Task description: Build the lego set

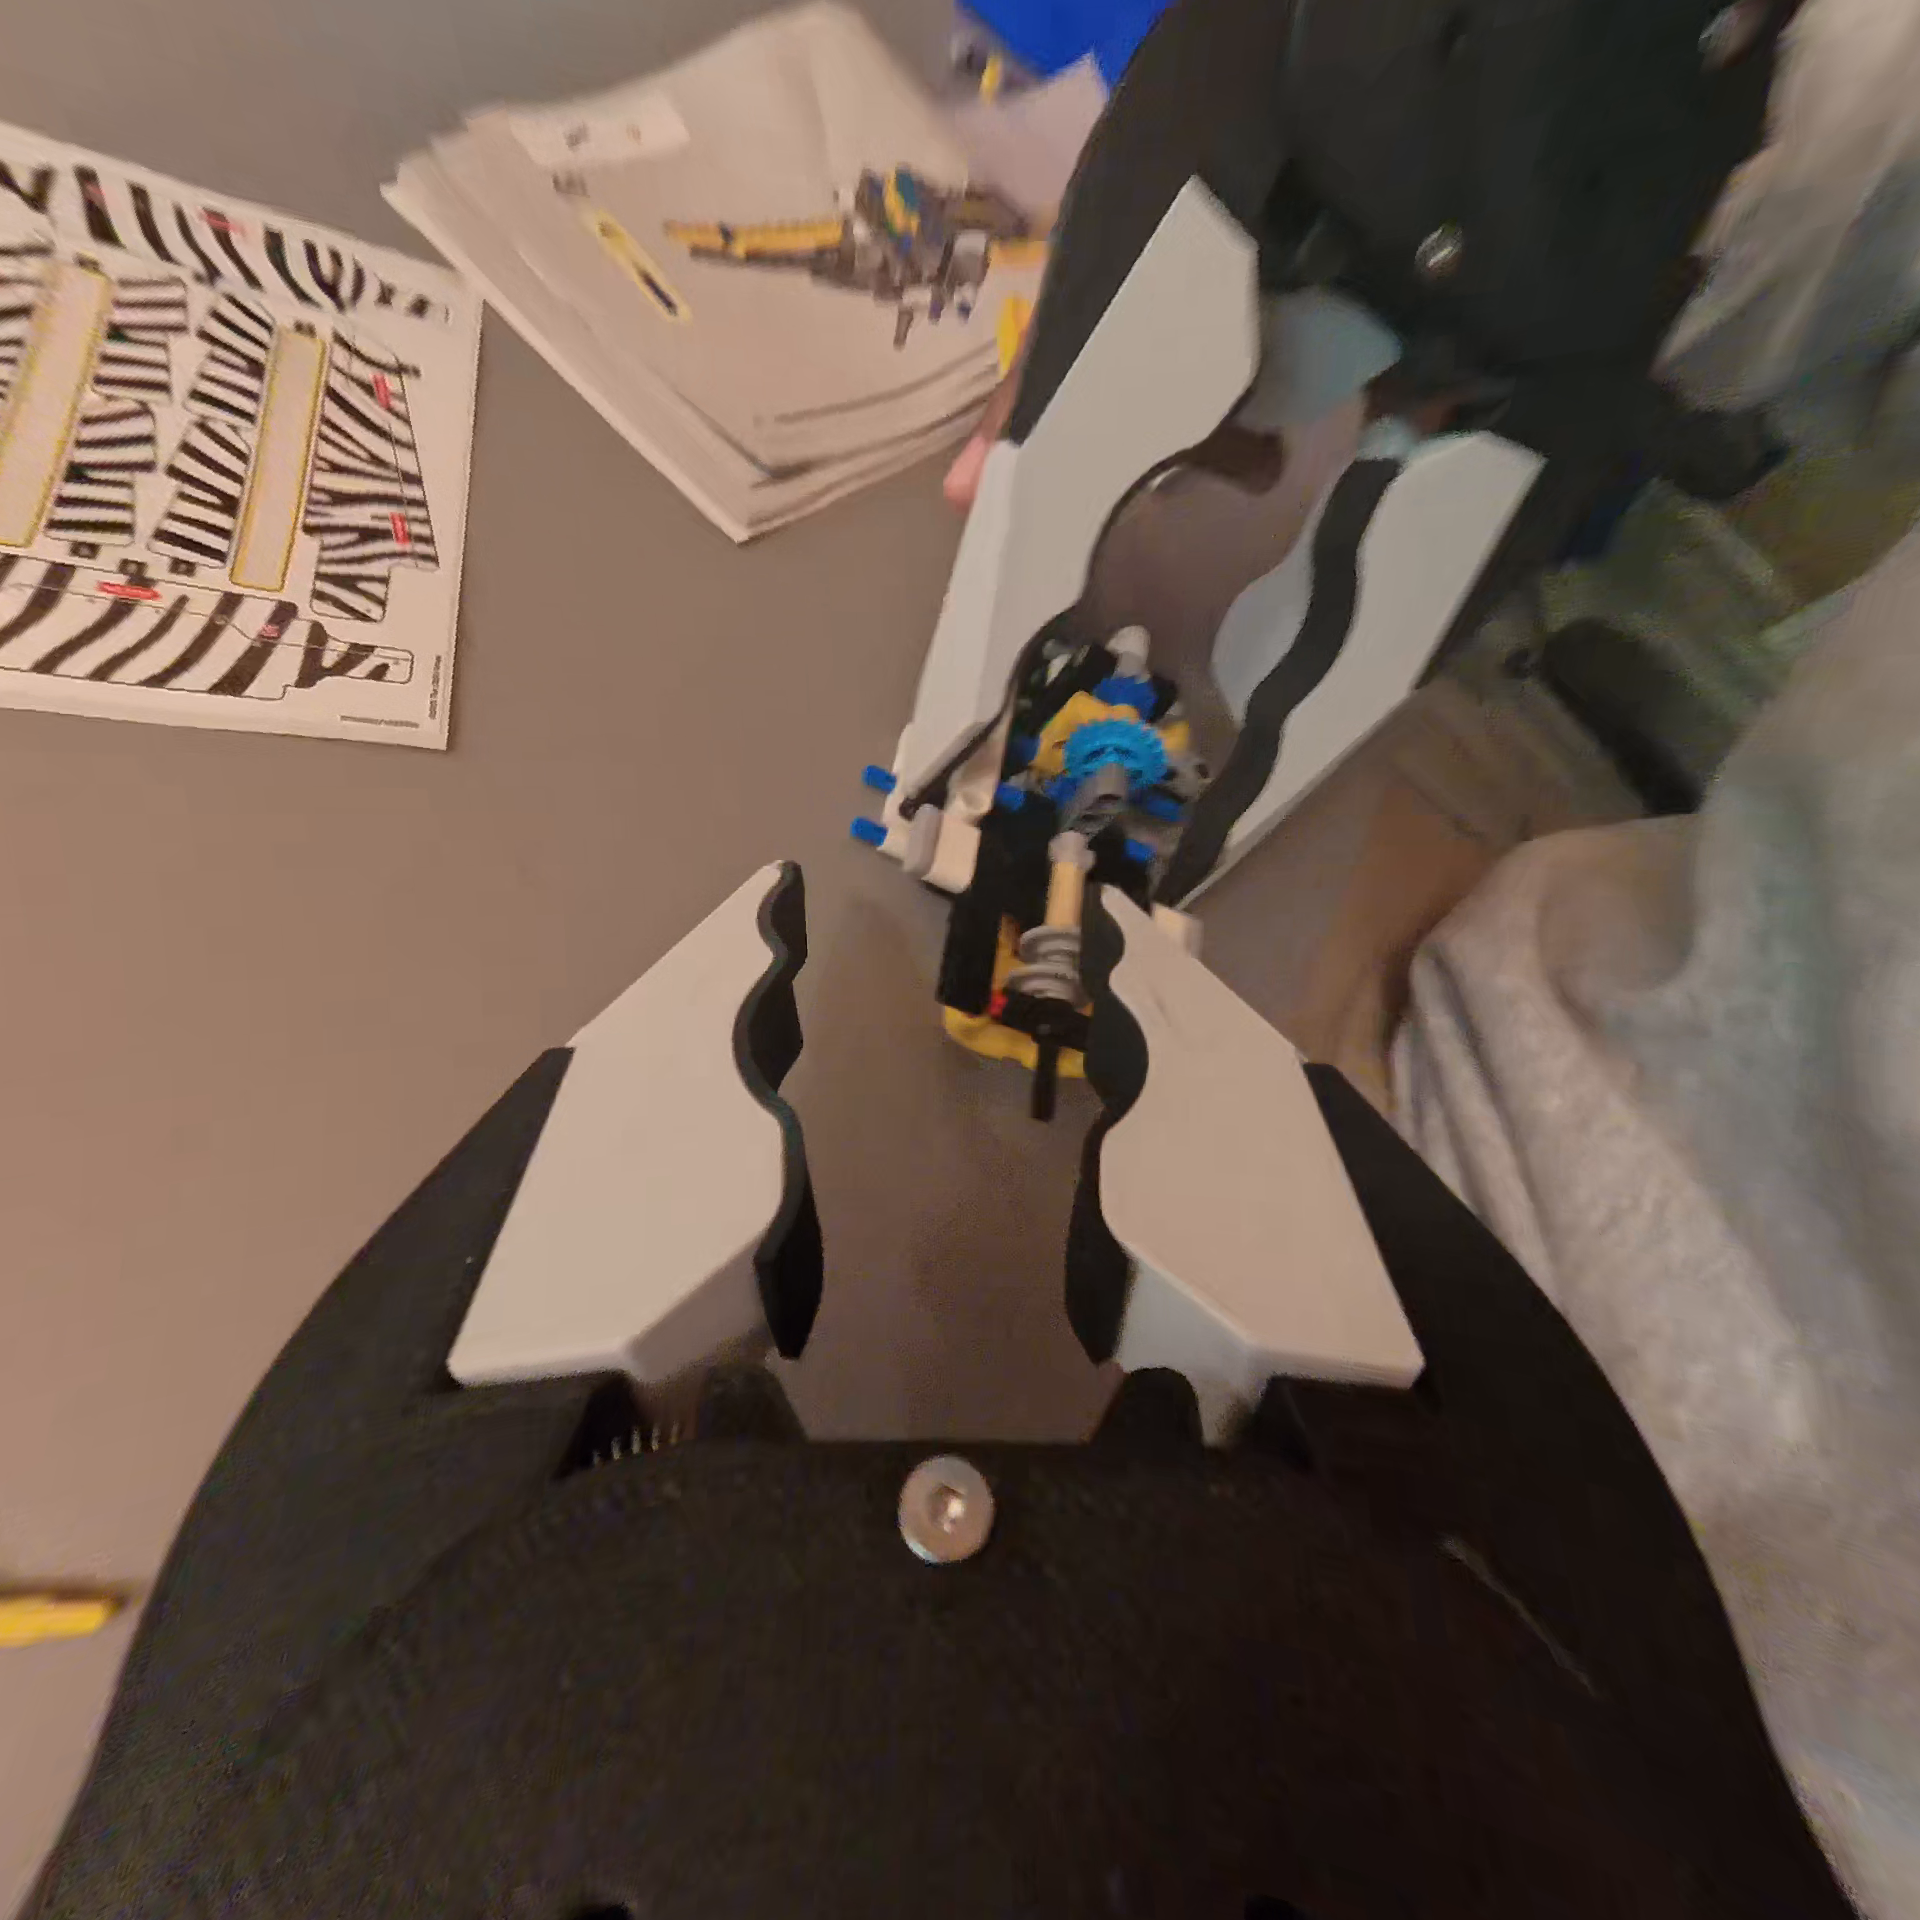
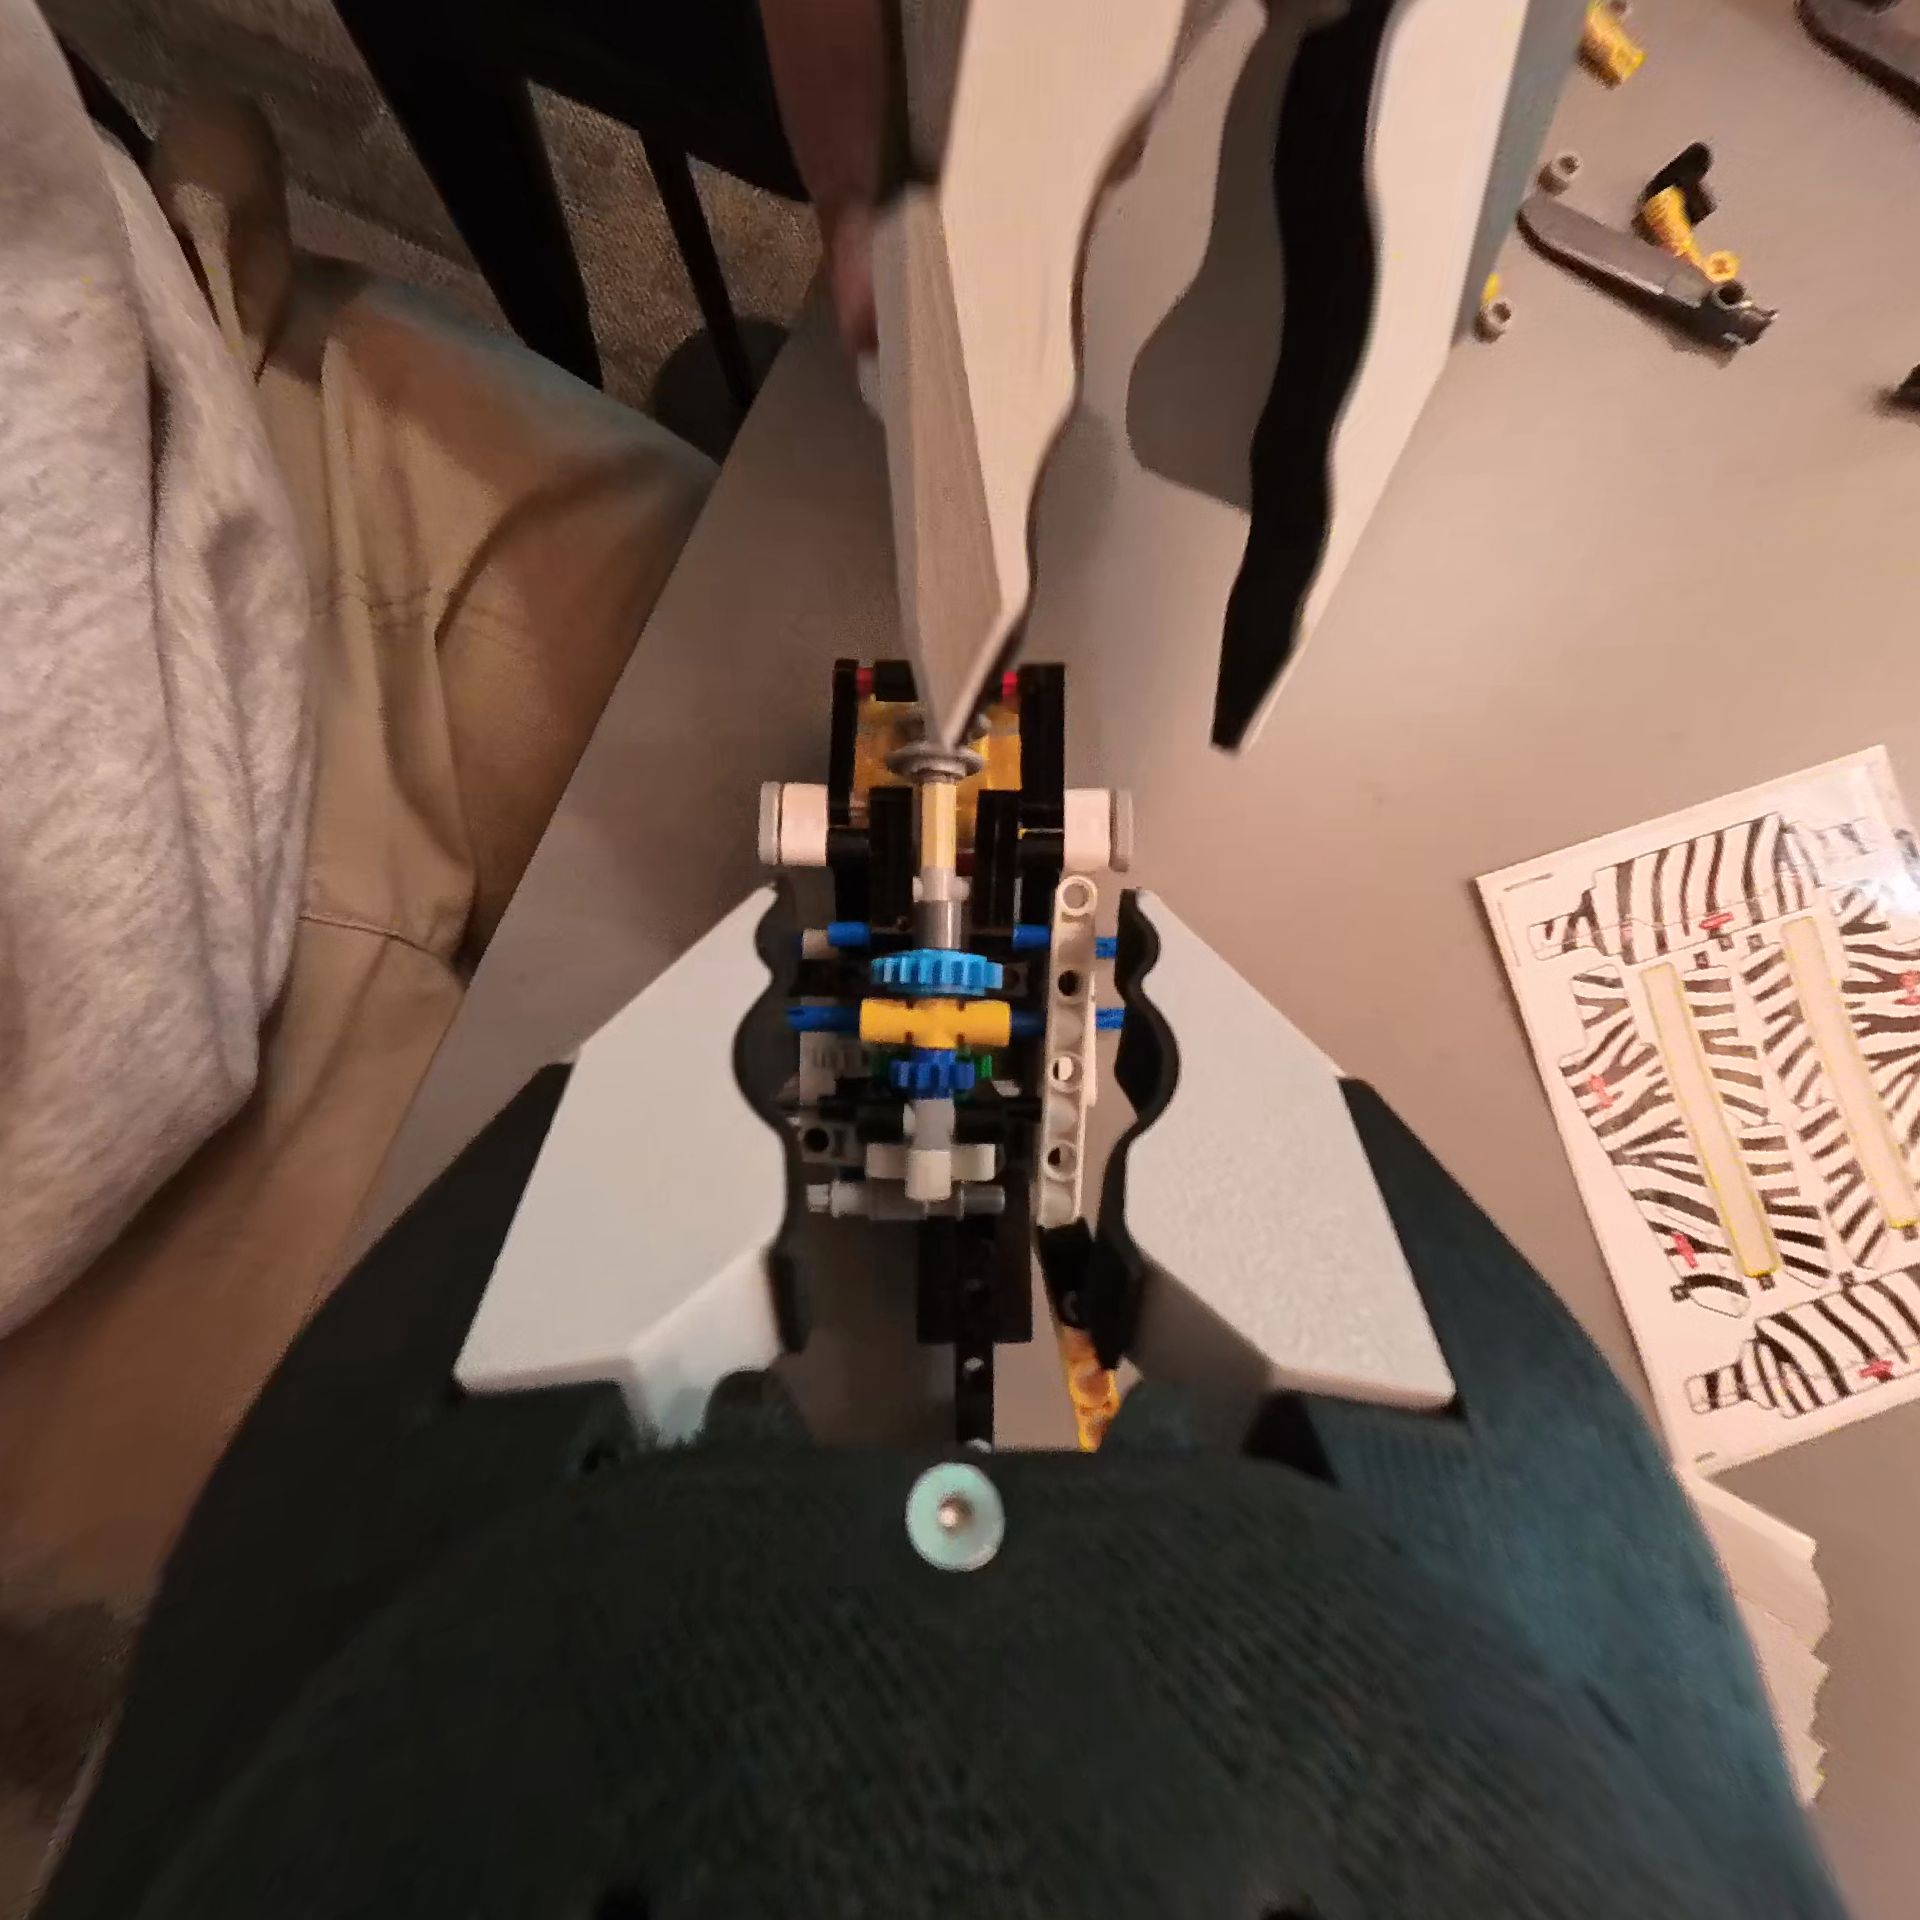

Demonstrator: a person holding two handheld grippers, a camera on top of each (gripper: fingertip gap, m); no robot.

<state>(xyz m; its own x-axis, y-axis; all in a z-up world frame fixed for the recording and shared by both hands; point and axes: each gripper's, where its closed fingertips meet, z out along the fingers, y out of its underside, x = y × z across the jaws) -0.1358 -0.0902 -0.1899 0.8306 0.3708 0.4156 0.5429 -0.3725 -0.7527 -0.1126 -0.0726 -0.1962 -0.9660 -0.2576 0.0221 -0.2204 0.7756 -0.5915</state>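
Holding the lego assembly (image 2: 940, 1039) in my right gripper (image 2: 951, 914), jaws pinched on its sides, just above the table (image 1: 644, 831) near its edge. Left gripper (image 1: 951, 914) is spread and empty, one fingertip (image 2: 961, 665) touching the grey bush at the axle's far end. To do this well, I'd keep the right clamp rigid, line up with the axle, and push straight so the blue gear stays meshed. Instruction booklet (image 1: 748, 281) and sticker sheet (image 1: 208, 447) lie well apart.

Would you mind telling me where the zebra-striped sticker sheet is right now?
The zebra-striped sticker sheet lies flat on the grey table, at the right edge of the right wrist view, right of the right gripper.
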